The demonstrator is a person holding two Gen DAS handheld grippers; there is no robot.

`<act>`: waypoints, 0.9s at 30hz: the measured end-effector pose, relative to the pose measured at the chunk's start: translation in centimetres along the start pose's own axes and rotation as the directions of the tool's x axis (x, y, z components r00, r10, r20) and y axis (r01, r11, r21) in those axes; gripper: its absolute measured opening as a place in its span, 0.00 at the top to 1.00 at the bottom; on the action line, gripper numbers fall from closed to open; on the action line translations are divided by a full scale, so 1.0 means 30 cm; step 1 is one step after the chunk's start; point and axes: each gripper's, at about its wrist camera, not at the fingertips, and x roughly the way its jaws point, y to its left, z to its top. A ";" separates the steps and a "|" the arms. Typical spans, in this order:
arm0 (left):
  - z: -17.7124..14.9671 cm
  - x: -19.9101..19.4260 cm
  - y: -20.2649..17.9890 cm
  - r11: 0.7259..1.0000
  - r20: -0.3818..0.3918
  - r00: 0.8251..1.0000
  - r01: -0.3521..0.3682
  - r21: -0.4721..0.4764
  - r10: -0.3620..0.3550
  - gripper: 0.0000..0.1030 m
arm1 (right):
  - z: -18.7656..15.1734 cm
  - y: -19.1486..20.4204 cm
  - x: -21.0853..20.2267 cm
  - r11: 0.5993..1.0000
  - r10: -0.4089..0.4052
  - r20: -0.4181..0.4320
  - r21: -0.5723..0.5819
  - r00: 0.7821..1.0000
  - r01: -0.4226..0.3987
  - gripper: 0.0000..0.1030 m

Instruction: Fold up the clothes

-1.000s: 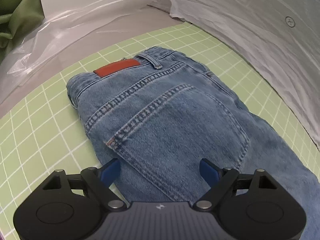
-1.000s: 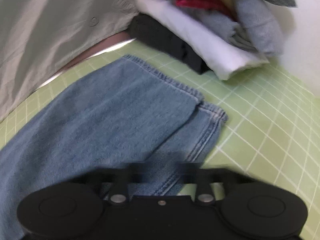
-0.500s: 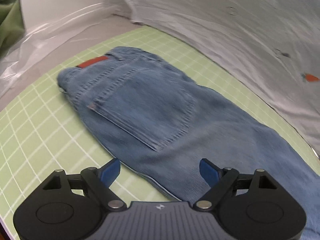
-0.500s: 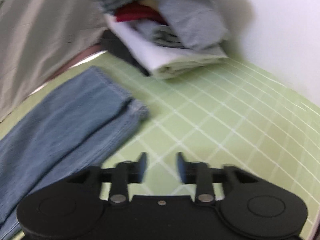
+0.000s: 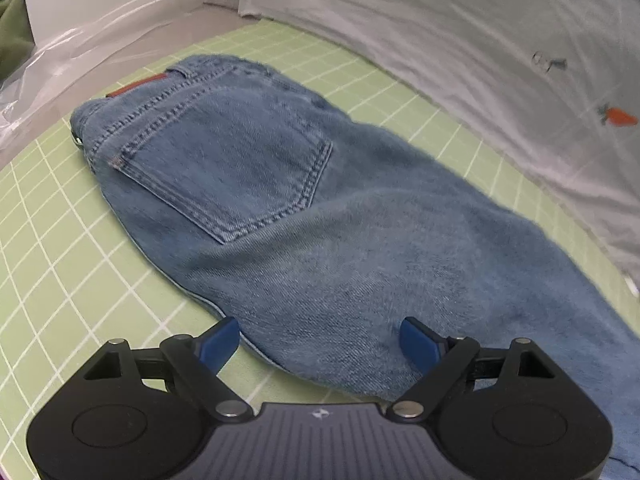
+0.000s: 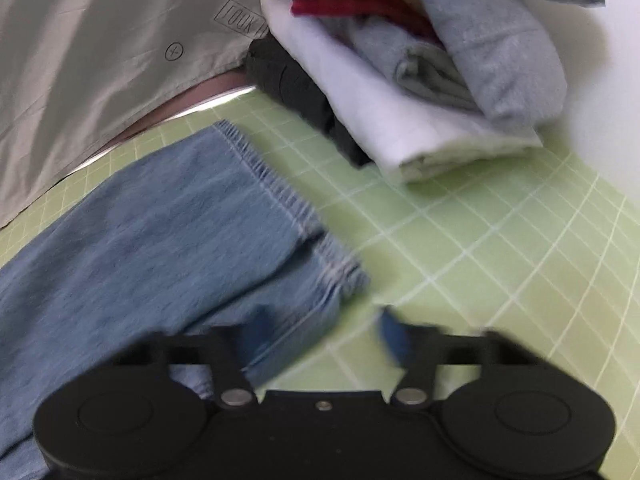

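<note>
Matt denim jeans (glossy plastic sheet)

One pair of blue jeans on one green grid mat. One pale printed shirt. One pile of folded clothes, perhaps six garments, blurred. Two grippers: left gripper, right gripper.

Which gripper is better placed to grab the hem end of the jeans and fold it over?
Probably right: the right gripper, open, hovers at the jeans hem. The left gripper is mid-leg.
</note>
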 end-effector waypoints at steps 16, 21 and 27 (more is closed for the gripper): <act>-0.005 0.113 -0.022 0.993 -0.089 0.993 -0.069 0.095 0.078 0.02 | 0.048 -0.045 -0.090 0.989 -0.142 0.141 0.059 0.980 0.135 0.55; -0.010 0.127 -0.016 0.995 -0.091 0.994 -0.059 0.083 0.067 0.00 | 0.053 -0.020 -0.030 0.989 -0.036 0.070 0.144 0.997 0.026 0.63; -0.013 0.128 -0.013 0.995 -0.082 0.994 -0.063 0.082 0.069 0.00 | 0.056 -0.006 0.033 0.980 -0.028 0.048 0.200 0.998 0.018 0.57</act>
